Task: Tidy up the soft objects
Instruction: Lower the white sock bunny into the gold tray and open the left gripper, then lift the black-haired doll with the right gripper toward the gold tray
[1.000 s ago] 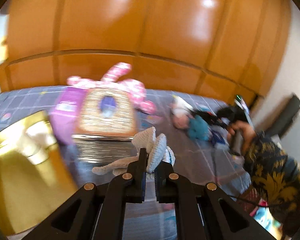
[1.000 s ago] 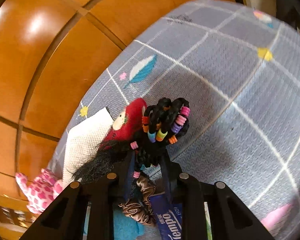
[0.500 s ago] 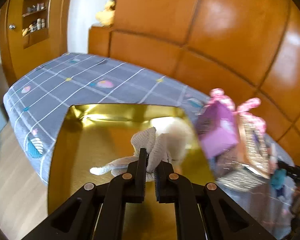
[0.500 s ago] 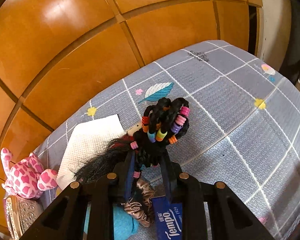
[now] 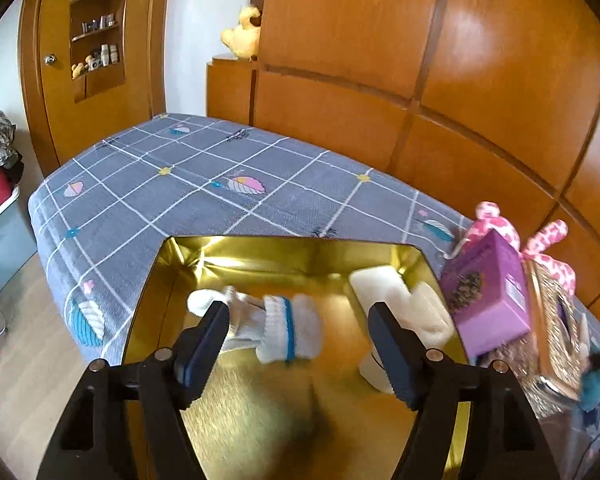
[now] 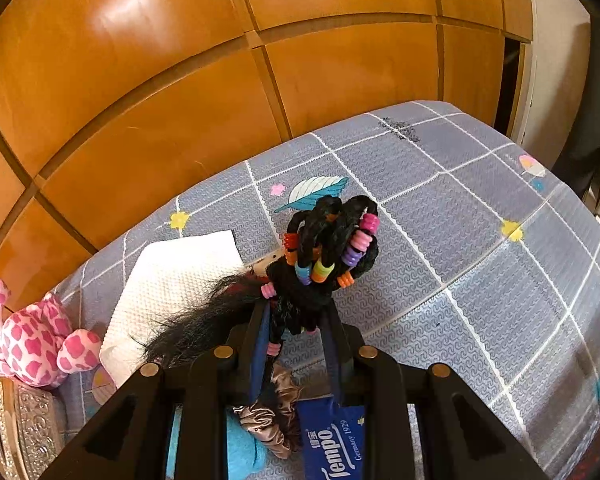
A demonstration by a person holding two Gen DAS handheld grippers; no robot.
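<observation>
Two grippers: your left gripper point(image 5: 300, 334) gapes wide above the white glove point(image 5: 276, 330) mid-frame in the gold tray point(image 5: 260, 246), your right gripper point(image 6: 300, 338) clamps the black beaded braids point(image 6: 324, 256).

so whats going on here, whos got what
A person is sorting soft things on a bed with a claw in each hand. The left claw is wide open above the gold tin, and the white knit glove with a blue stripe sits between its fingers, apparently just let go; it looks blurred. A cream pad lies in the tin too. The right claw is shut on a black braided hairpiece with coloured beads, held above the grey checked bedsheet.
</observation>
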